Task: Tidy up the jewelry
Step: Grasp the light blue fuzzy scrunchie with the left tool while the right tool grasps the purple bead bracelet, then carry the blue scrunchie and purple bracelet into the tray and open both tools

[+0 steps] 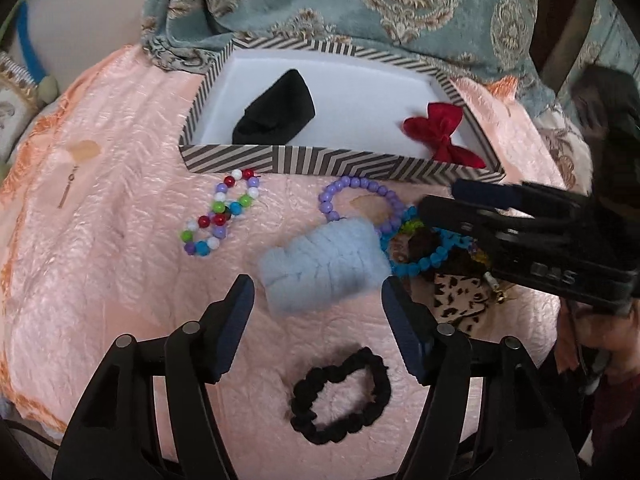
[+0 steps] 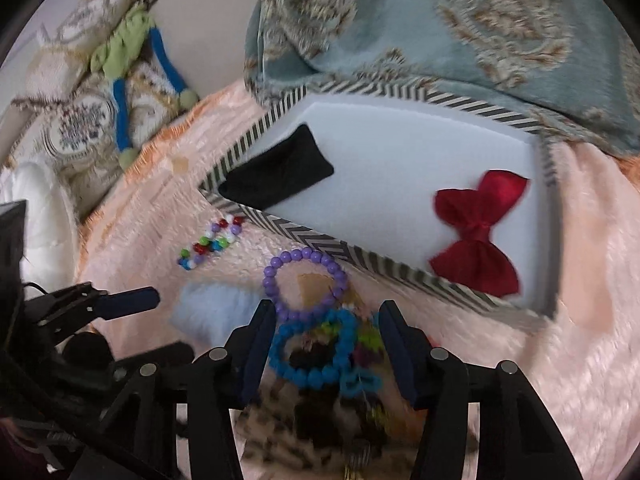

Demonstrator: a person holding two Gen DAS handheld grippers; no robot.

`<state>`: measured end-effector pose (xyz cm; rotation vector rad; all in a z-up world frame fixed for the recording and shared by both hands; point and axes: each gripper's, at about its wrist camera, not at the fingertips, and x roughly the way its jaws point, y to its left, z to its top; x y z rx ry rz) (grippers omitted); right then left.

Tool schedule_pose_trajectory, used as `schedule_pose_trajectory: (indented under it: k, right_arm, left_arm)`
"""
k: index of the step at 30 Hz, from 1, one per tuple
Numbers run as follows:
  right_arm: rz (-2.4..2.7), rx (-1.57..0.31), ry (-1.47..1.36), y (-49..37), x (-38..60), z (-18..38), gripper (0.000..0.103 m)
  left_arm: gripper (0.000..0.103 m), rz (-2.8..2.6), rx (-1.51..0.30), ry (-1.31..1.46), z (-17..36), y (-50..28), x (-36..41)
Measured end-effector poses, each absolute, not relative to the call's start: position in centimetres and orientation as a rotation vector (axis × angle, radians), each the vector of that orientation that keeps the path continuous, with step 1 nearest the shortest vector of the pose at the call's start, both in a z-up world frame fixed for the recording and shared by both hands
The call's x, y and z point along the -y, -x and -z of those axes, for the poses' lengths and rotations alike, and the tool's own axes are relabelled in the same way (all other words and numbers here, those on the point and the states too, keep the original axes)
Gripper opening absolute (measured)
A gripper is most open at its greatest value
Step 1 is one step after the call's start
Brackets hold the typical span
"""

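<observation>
A striped box [image 1: 332, 162] with a white floor holds a black pouch [image 1: 276, 110] and a red bow [image 1: 440, 130]. On the pink cloth in front lie a multicolour bead bracelet [image 1: 218, 212], a purple bead bracelet [image 1: 358, 202], a blue bead bracelet [image 1: 424, 254], a light-blue fluffy band [image 1: 324, 264] and a black scrunchie [image 1: 340, 396]. My left gripper [image 1: 318, 298] is open, its fingers on either side of the fluffy band's near edge. My right gripper [image 2: 326, 328] is open over the blue bracelet [image 2: 314, 348], with the purple bracelet [image 2: 306, 284] just ahead.
A leopard-print piece [image 1: 460, 300] lies under the bead pile at the right. A teal patterned blanket [image 1: 360, 4] lies behind the box. Embroidered cushions and a green-and-blue cord [image 2: 120, 80] lie at the far left. A small stick earring [image 1: 66, 192] lies on the cloth at the left.
</observation>
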<state>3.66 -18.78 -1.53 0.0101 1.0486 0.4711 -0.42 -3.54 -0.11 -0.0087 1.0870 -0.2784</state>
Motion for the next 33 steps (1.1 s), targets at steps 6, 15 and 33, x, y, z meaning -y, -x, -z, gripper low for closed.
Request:
schedule_pose_trajectory:
  k: [6, 15, 33]
  right_arm:
    - [-0.485, -1.104, 0.027, -6.9, 17.1, 4.5, 0.050]
    - [-0.478, -1.054, 0.105, -7.4, 16.9, 4.8, 0.008]
    - [-0.477, -0.809, -0.060, -2.4, 22.2, -6.9, 0.008]
  left_arm:
    - [0.073, 0.303, -1.107, -0.069, 1.4, -1.2, 4.0]
    - [0.054, 0.370, -1.133, 0.025, 3.2, -1.8, 3.3]
    - [0.025, 0.313, -0.984, 0.016, -3.6, 0.8, 3.9]
